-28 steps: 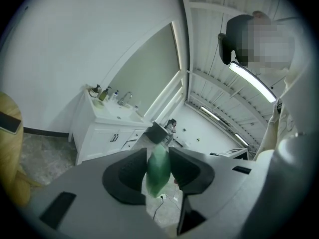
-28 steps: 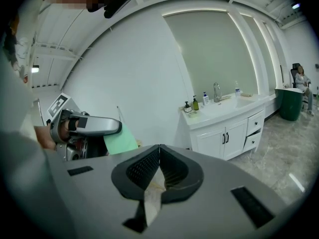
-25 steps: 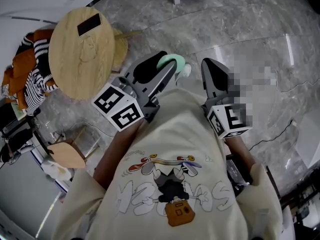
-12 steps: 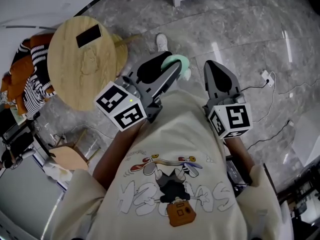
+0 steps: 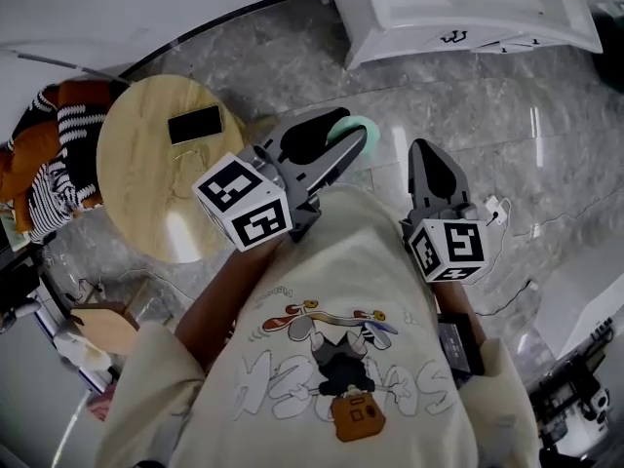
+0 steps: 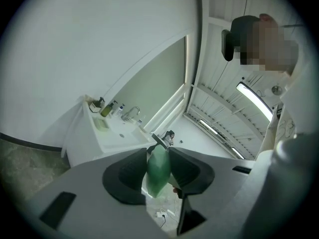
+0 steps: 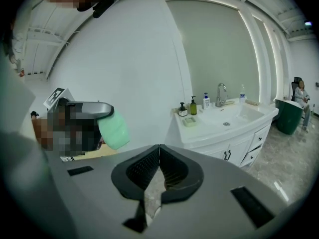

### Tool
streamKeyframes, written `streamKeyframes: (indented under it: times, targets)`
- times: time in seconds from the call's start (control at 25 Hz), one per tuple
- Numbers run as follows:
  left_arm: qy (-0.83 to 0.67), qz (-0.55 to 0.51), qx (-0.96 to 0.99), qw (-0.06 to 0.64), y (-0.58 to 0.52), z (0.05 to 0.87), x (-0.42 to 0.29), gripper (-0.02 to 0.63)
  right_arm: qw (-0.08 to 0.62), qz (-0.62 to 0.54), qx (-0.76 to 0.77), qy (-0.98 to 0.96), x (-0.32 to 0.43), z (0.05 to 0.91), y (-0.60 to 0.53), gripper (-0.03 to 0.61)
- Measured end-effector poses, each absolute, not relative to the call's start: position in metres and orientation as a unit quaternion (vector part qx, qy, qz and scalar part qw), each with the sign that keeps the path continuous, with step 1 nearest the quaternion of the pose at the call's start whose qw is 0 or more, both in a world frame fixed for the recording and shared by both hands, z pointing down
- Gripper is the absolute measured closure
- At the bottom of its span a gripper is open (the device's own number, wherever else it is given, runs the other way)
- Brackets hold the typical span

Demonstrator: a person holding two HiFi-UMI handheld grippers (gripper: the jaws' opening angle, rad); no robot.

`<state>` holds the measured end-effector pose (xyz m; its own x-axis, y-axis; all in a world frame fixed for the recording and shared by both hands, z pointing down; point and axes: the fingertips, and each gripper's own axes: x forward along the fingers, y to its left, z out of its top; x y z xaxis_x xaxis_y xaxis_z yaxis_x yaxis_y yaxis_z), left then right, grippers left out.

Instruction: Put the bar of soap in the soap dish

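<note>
My left gripper (image 5: pixel 336 144) is shut on a pale green bar of soap (image 5: pixel 359 131), held at chest height over the marble floor. In the left gripper view the soap (image 6: pixel 158 170) stands on edge between the two black pads, and it also shows in the right gripper view as a green bar (image 7: pixel 113 130) sticking out of the left gripper. My right gripper (image 5: pixel 435 170) is shut with nothing in it; its pads (image 7: pixel 149 169) meet. A pale green soap dish (image 7: pixel 189 121) sits on the white vanity counter (image 7: pixel 214 126) near the bottles, also seen as the dish (image 6: pixel 101 124).
A white vanity (image 5: pixel 458 8) with a sink and tap (image 7: pixel 220 94) stands ahead. A round wooden side table (image 5: pixel 156 169) with a phone (image 5: pixel 194 124) on it is at my left. A power strip and cable (image 5: pixel 495 206) lie on the floor at right.
The person has turned and moved toward the vanity, which now shows at the top of the head view. Both grippers keep their hold and stance.
</note>
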<state>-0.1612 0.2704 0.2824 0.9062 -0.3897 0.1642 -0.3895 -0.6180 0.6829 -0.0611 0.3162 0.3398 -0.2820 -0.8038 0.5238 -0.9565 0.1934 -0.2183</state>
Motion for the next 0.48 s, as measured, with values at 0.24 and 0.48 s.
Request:
streamKeyframes:
  times: [0.24,0.48]
  targets:
    - [-0.215,-0.020,0.891,0.401,0.223,0.286,-0.181,0.466,0.156,0.264,0.591,-0.746,-0.071,0.341,0.273,0.571]
    - [-0.191,-0.015,0.881,0.433,0.186,0.304,-0.185,0.466,0.173,0.289,0.596,-0.729,-0.078,0.353,0.243,0.571]
